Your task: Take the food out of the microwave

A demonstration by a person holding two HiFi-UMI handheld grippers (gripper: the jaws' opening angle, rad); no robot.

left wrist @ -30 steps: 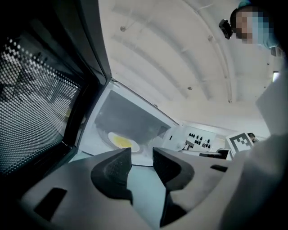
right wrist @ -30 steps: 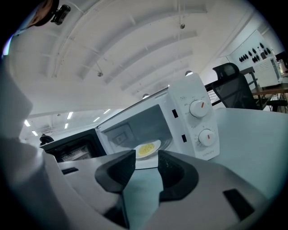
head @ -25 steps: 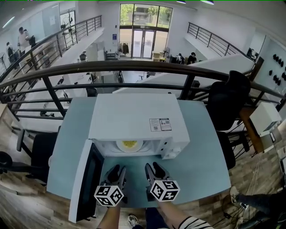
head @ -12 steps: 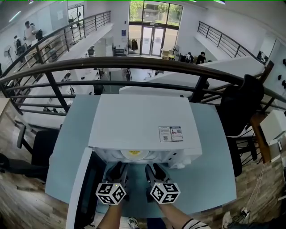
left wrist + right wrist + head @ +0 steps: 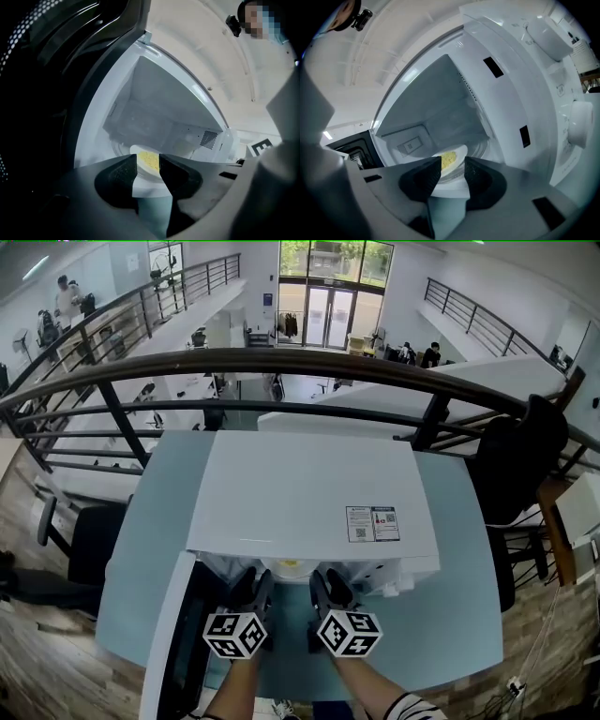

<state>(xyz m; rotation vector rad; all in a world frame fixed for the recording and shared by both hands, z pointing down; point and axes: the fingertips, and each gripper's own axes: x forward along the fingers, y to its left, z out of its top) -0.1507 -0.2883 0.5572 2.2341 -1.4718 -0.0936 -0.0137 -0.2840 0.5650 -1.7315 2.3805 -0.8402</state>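
Observation:
A white microwave point(image 5: 300, 493) stands on a light blue table point(image 5: 141, 549), its door point(image 5: 183, 634) swung open to the left. Inside on the turntable sits a white plate point(image 5: 143, 152) of yellow food, also in the right gripper view as the plate point(image 5: 457, 152). In the head view only a sliver of the plate point(image 5: 289, 565) shows under the microwave's top. My left gripper point(image 5: 251, 589) and right gripper point(image 5: 326, 589) are side by side at the mouth of the cavity. Both point at the plate. The left gripper point(image 5: 147, 160) is open with nothing gripped, and so is the right gripper point(image 5: 452, 164).
The open door hangs close beside my left gripper. The control panel with knobs point(image 5: 576, 126) is on the right of the cavity. A dark railing point(image 5: 300, 367) runs behind the table, and a black chair point(image 5: 520, 465) stands at the right.
Both grippers have moved forward to the microwave opening, side by side. The view has shifted, so the microwave's top now hides most of the plate from above. The jaws look unchanged.

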